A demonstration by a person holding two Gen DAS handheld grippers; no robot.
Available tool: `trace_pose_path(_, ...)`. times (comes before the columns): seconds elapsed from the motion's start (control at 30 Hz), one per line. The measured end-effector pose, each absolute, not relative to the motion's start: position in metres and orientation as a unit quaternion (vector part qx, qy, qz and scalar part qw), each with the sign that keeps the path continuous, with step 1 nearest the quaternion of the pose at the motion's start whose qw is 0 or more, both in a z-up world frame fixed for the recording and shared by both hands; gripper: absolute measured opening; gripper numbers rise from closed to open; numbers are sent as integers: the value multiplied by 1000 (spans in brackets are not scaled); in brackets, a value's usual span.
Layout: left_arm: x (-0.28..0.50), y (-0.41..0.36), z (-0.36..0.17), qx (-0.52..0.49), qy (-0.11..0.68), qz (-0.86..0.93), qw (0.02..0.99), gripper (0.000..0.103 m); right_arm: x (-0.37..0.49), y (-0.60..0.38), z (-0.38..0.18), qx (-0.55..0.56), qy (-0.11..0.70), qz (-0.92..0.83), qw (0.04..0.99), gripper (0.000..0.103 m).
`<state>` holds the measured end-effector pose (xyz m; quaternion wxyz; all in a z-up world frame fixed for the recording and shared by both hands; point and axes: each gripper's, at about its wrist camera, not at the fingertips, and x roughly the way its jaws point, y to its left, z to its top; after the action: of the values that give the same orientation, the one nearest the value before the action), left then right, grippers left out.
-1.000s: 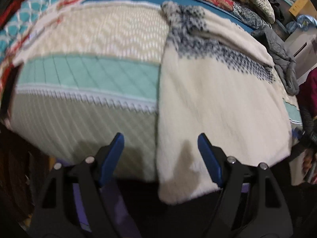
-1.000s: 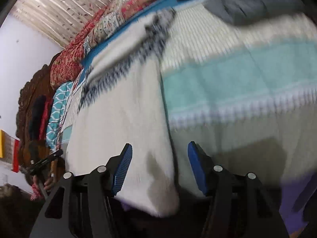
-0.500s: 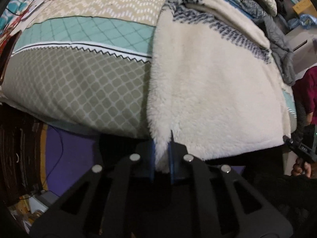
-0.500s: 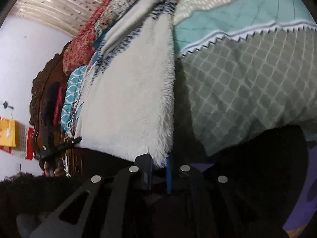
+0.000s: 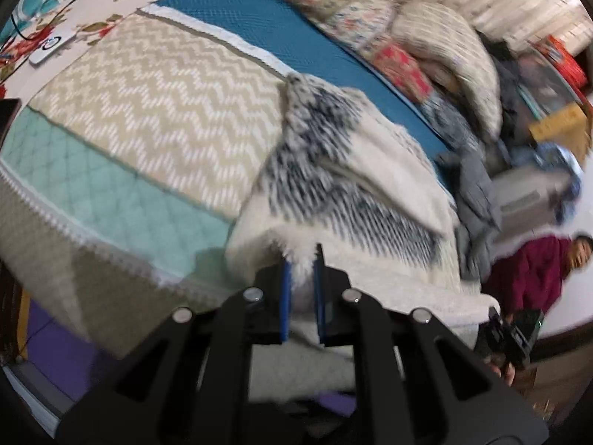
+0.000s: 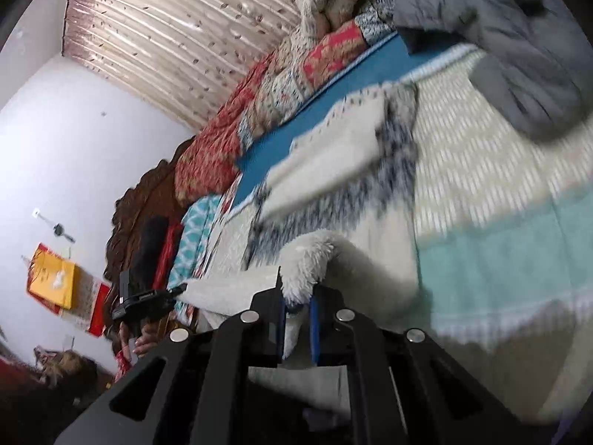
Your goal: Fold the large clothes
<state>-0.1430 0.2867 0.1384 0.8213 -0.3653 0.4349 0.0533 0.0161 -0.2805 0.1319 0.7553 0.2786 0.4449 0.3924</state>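
Observation:
A cream fleece garment (image 5: 374, 170) with a dark speckled band lies on the bed; it also shows in the right wrist view (image 6: 344, 170). My left gripper (image 5: 302, 259) is shut on the garment's fluffy lower-left hem corner and holds it lifted over the garment's body. My right gripper (image 6: 296, 289) is shut on the lower-right hem corner, also lifted. The hem edge curls up between both pairs of blue pads. The rest of the hem sags below the grippers.
The bed has a patterned bedspread (image 5: 155, 111) with zigzag, mint and teal bands. A grey jacket (image 6: 519, 55) lies at the bed's right side. Pillows and quilts (image 5: 418, 37) are piled at the far edge. A person in maroon (image 5: 533, 278) stands at right.
Both grippers went from open at the hem to shut on its corners, then lifted the hem and carried it forward over the garment toward the speckled band.

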Motion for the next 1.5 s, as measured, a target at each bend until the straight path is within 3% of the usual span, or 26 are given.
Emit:
trace_pose_path(0.13, -68, 310, 111, -383, 470, 114, 787, 17, 87, -256, 109, 285, 466, 320, 774, 12)
trace_pose_path(0.23, -21, 324, 81, -372, 501, 145, 768, 19, 137, -250, 63, 314, 510, 238, 764, 18)
trace_pose_path(0.33, -4, 336, 61, -340, 517, 197, 761, 34, 147, -268, 23, 429, 503, 204, 722, 20)
trace_pose_path(0.4, -6, 346, 52, -333, 519, 212, 758, 36, 140, -279, 18, 465, 485, 208, 711, 25)
trace_pose_path(0.47, -11, 359, 46, -351, 520, 199, 752, 36, 128, -292, 21, 467, 474, 195, 720, 39)
trace_pose_path(0.5, -16, 366, 46, -365, 516, 192, 751, 36, 121, -298, 26, 465, 464, 191, 729, 40)
trace_pose_path(0.57, -32, 373, 60, -370, 492, 182, 767, 36, 102, -298, 61, 402, 426, 207, 784, 42)
trace_pose_path(0.63, -49, 369, 80, -340, 471, 167, 797, 36, 77, -260, 109, 259, 388, 275, 841, 45)
trace_pose_path(0.7, -63, 362, 92, -320, 461, 146, 815, 36, 54, -203, 133, 142, 382, 378, 831, 49)
trace_pose_path(0.77, -77, 349, 100, -308, 453, 118, 828, 42, 34, -146, 138, 38, 392, 434, 810, 52)
trace_pose_path(0.9, -102, 326, 105, -290, 451, 81, 840, 42, 33, -55, 104, -95, 455, 473, 748, 53)
trace_pose_path(0.93, -108, 323, 105, -290, 451, 76, 841, 42, 38, -44, 96, -93, 479, 483, 727, 35)
trace_pose_path(0.97, -113, 322, 105, -291, 450, 72, 841, 42, 47, -34, 88, -66, 511, 505, 693, 11)
trace_pose_path(1.13, -120, 307, 118, -283, 429, 63, 855, 42, 81, -25, 107, -23, 454, 469, 757, 11)
trace_pose_path(1.23, -95, 285, 123, -263, 430, 45, 863, 42, 107, -7, 68, -104, 454, 380, 799, 12)
trace_pose_path(1.3, -75, 266, 122, -249, 435, 22, 865, 42, 117, -17, 41, -41, 486, 385, 784, 12)
trace_pose_path(1.43, -34, 219, 112, -193, 452, -18, 871, 42, 112, -60, 68, 97, 466, 399, 784, 28)
trace_pose_path(1.5, -16, 211, 98, -142, 461, 4, 876, 42, 101, -84, 84, 147, 438, 418, 782, 43)
